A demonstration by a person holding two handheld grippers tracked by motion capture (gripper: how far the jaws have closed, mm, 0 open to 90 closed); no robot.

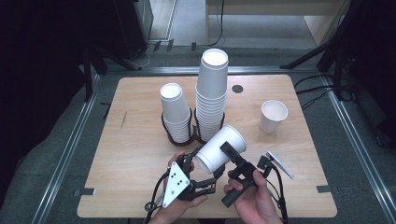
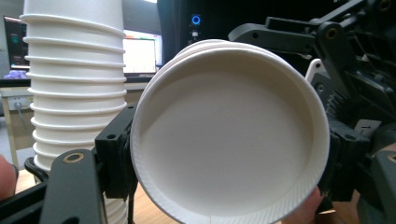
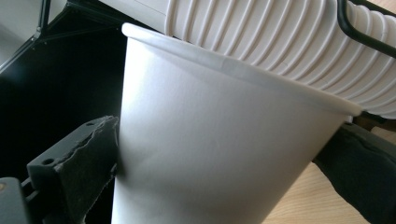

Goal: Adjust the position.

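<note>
Smooth wooden table (image 1: 140, 149), tapered paper cup (image 1: 219, 148)

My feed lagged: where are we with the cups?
Done: one cup stands alone at the right. In hand: both grippers, left and right, grip nested cups held sideways. Left: pulling those apart, then the two stacks in the rack, probably.

A lab or test room — a small light wooden table (image 1: 140, 154) stands on grey carpet inside a metal floor frame (image 1: 70, 149), black tripod legs (image 1: 313, 53) around it; beyond the fingers, lit computer monitors (image 2: 140, 53) glow in the dark.
</note>
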